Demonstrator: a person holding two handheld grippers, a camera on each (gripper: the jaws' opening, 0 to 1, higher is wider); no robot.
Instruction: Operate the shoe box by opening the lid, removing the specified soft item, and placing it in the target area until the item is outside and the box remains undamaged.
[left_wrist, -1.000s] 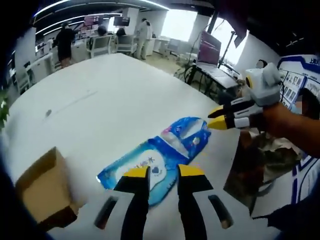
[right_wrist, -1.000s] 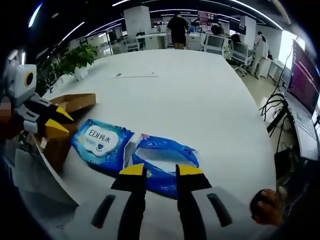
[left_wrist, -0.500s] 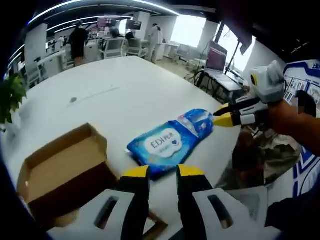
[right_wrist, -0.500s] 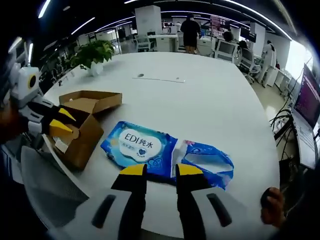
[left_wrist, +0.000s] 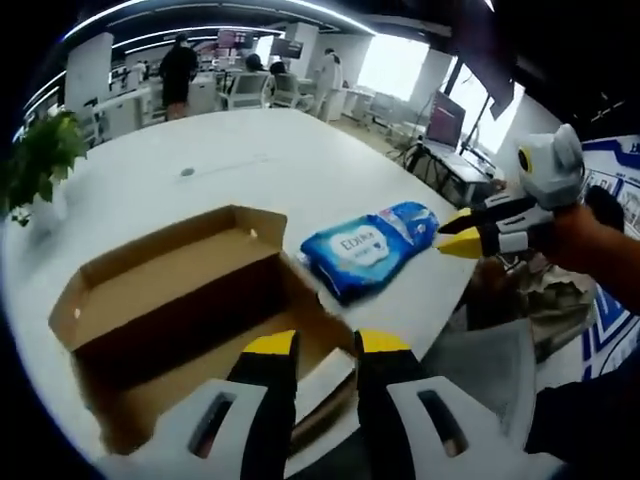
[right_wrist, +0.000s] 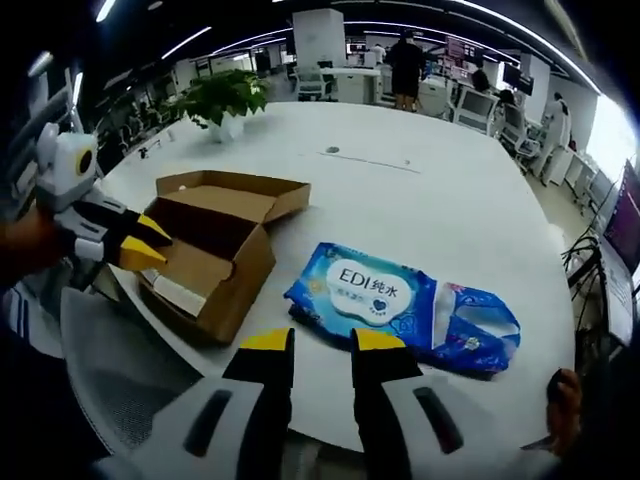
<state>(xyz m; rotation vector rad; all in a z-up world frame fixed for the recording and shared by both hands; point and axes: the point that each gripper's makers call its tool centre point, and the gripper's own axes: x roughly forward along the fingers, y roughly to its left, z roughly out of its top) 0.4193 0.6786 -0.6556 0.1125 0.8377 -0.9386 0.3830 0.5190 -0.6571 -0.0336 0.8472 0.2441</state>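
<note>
On the white surface (right_wrist: 440, 170): one cardboard shoe box (right_wrist: 215, 245), lid folded open and inside bare, at the near left edge; one blue wipes pack (right_wrist: 400, 305) lying flat outside it, just to the right of the box and apart from it. My left gripper (left_wrist: 325, 345) hovers at the near edge of the box, released and holding nothing. My right gripper (right_wrist: 322, 342) hangs over the near edge of the surface just short of the pack, likewise released, jaws slightly parted.
</note>
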